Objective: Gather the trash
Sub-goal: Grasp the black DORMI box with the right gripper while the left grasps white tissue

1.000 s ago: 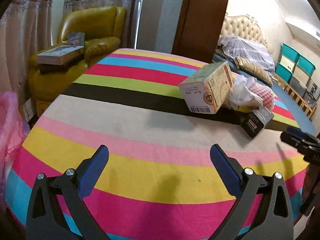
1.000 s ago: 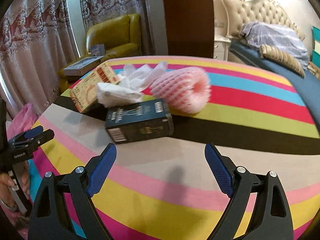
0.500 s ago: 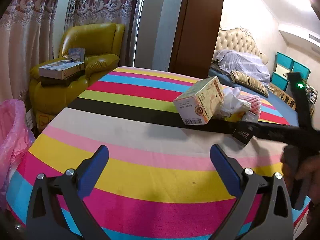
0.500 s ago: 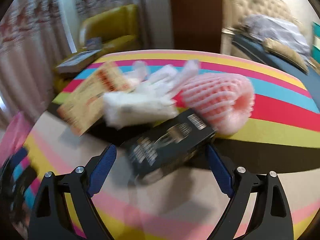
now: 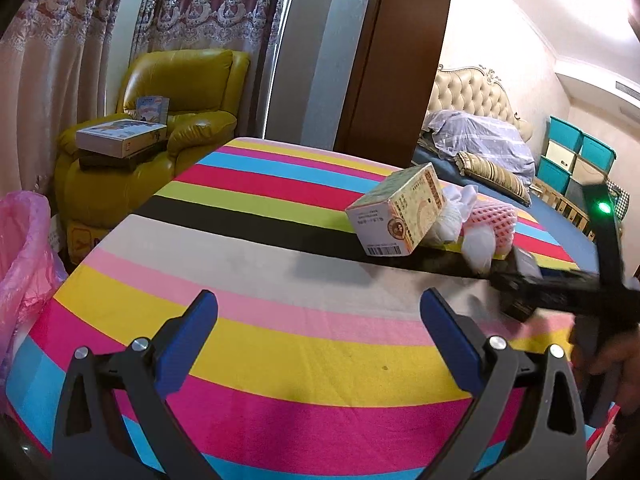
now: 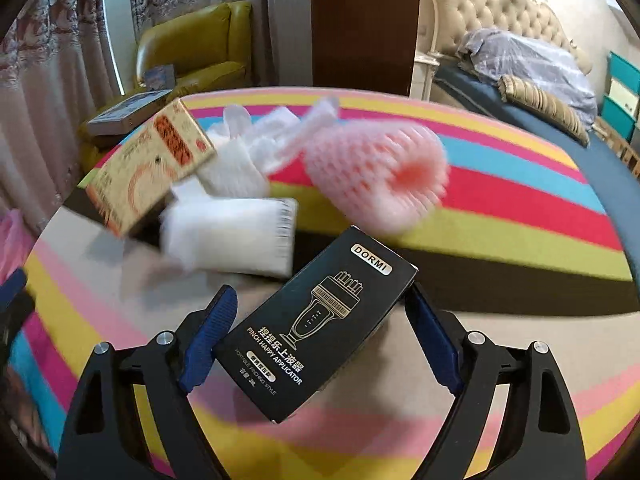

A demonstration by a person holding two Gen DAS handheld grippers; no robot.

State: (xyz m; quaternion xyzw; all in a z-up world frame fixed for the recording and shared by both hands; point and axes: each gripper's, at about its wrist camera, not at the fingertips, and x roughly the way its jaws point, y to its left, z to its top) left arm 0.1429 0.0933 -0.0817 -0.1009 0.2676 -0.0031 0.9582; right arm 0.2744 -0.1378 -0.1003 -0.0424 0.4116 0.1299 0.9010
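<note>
A black DORMI box (image 6: 316,324) lies on the striped table (image 6: 520,208), between the blue pads of my right gripper (image 6: 320,320), whose jaws are wide open around it. Behind it lie white foam wraps (image 6: 232,236), a pink foam net (image 6: 380,176) and a yellow carton (image 6: 152,164). In the left wrist view the carton (image 5: 400,216) and the foam pieces (image 5: 480,228) sit at the far right. My left gripper (image 5: 318,320) is open and empty over the near stripes. The right gripper (image 5: 560,288) reaches in from the right there.
A pink trash bag (image 5: 20,264) hangs at the table's left edge. A yellow armchair (image 5: 160,120) with boxes stands behind the table. A bed (image 6: 520,60) and teal bins (image 5: 568,156) are at the right.
My right gripper has moved forward until the black box sits between its open fingers. The box has turned lengthwise toward me. My left gripper's view has tilted up a little; it stays open.
</note>
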